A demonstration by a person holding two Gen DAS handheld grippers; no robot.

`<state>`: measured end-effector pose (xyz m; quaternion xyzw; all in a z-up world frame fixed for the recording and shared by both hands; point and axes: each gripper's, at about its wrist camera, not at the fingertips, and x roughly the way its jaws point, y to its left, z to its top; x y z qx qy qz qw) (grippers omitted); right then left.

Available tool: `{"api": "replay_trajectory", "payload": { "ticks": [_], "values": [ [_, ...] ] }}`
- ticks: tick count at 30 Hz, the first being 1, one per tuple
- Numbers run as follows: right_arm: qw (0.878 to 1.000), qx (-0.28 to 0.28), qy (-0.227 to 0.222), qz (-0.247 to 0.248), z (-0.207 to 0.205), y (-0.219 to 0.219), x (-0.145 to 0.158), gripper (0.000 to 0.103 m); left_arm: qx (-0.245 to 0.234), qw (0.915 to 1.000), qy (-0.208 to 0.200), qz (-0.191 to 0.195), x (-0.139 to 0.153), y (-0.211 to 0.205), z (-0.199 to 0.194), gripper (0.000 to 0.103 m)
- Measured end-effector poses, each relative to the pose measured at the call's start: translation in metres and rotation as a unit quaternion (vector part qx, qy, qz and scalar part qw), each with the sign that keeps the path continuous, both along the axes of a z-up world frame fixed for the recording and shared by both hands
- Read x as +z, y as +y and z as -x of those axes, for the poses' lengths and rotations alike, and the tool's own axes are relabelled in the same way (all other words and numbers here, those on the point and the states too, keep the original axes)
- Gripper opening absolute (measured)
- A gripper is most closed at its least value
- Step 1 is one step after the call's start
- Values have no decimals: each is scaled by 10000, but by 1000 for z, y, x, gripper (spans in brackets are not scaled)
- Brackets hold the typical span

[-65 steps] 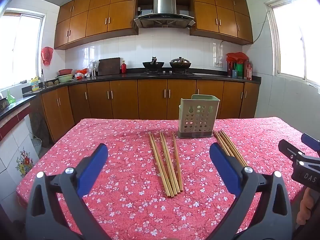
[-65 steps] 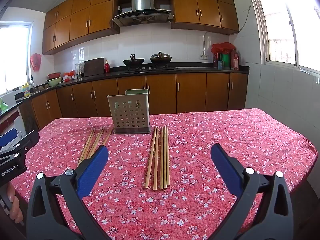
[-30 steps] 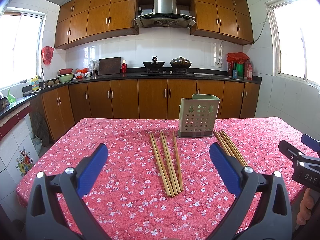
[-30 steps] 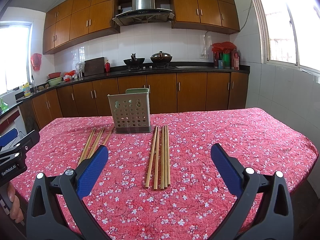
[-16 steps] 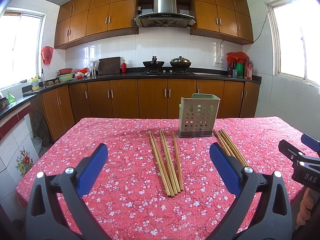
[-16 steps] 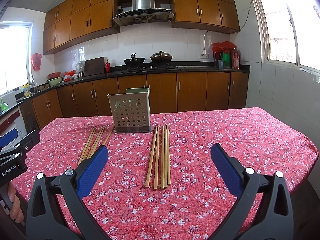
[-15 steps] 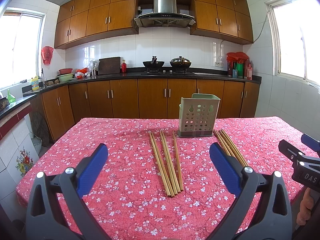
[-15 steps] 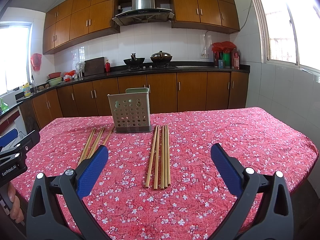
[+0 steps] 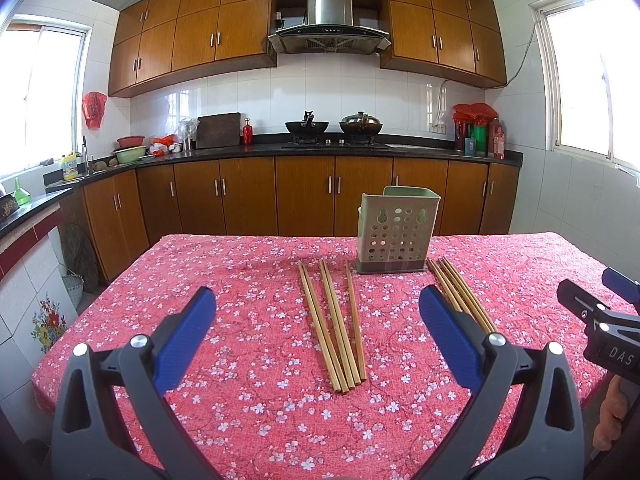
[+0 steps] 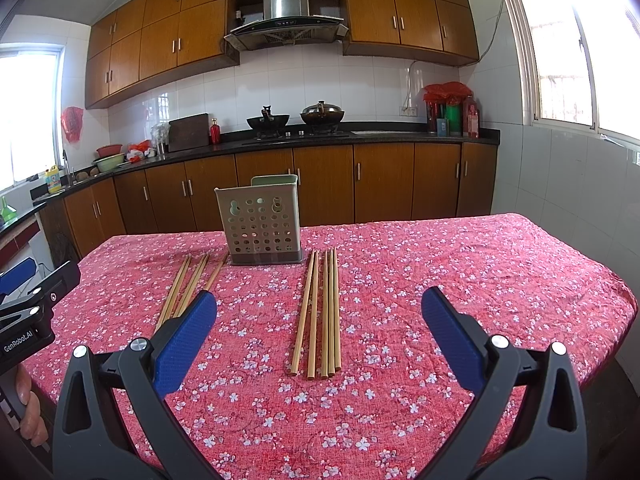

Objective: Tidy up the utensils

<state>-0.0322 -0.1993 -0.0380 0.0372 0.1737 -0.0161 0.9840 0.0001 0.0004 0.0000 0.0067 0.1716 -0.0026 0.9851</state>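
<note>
A pale green perforated utensil holder stands upright at the middle of the table. Two groups of several wooden chopsticks lie flat on the red floral cloth, one on each side of it. The left group lies in front of my left gripper, which is open and holds nothing. The right group lies in front of my right gripper, also open and without anything in it. Both grippers hover over the table's near edge, short of the chopsticks.
The table is covered with a red flowered cloth. Behind it run wooden kitchen cabinets and a dark counter with pans. The other gripper's body and a hand show at the right edge and left edge.
</note>
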Motion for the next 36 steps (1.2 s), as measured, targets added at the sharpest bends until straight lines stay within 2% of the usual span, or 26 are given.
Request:
{"api": "replay_trajectory", "payload": {
  "ticks": [21, 24, 30, 32, 33, 34, 35, 36],
  "values": [
    [10000, -27, 65, -47, -3, -5, -5, 101, 44, 10000, 82, -1, -4, 1, -3, 99],
    [9999, -41, 125, -55, -7, -7, -8, 101, 56, 9997, 252, 53, -7, 5, -16, 99],
    [9961, -255, 832, -126, -45, -24, -22, 100, 367, 9925, 1158, 165, -29, 28, -61, 99],
    [9928, -324, 1139, -152, -64, -32, -27, 94, 442, 9894, 1375, 157, -36, 37, -77, 99],
    [9905, -284, 1332, -176, -77, -34, -31, 85, 469, 9880, 1462, 139, -40, 39, -85, 99],
    [9887, -220, 1467, -219, -88, -37, -35, 74, 493, 9861, 1583, 116, -44, 43, -95, 95],
    [9864, -183, 1618, -245, -99, -38, -40, 68, 492, 9846, 1673, 117, -48, 46, -103, 89],
    [9826, -128, 1831, -295, -112, -39, -46, 58, 484, 9831, 1760, 131, -50, 48, -109, 85]
  ]
}}
